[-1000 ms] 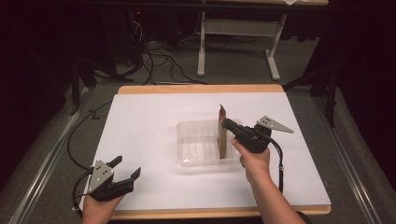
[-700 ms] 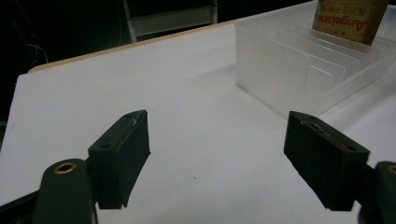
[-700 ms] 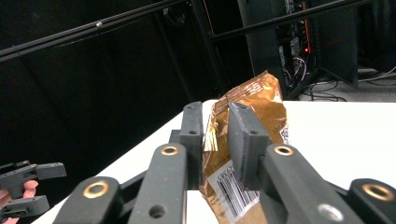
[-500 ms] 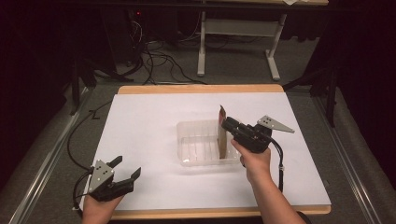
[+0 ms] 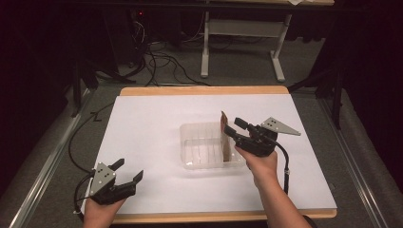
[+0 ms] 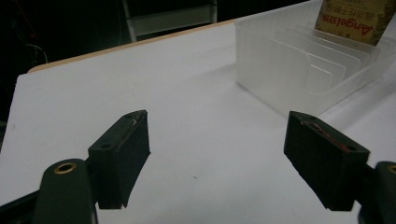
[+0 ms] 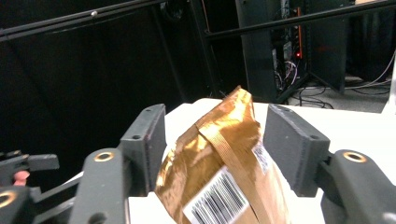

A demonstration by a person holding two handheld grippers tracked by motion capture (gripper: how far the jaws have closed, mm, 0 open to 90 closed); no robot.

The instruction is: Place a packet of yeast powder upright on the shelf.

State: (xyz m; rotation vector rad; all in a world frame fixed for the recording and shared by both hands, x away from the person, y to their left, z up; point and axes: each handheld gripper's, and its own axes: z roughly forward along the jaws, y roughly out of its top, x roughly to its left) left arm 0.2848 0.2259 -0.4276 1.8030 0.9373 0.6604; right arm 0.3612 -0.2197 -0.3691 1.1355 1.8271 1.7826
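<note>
The right gripper (image 5: 231, 125) has just been opening its jaws, which a second ago were pinched on the gold packet (image 5: 225, 142); the packet is still sitting between them, no longer squeezed. It is standing upright in the right end of the clear slotted tray (image 5: 197, 152) at mid-table. The left gripper (image 5: 128, 171) is resting near the table's front left corner, jaws spread wide, holding nothing.

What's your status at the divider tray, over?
Right gripper jaws just opened, pads off gold packet. Packet stands upright in clear tray. Left gripper open, idle. Nothing in the way.
</note>
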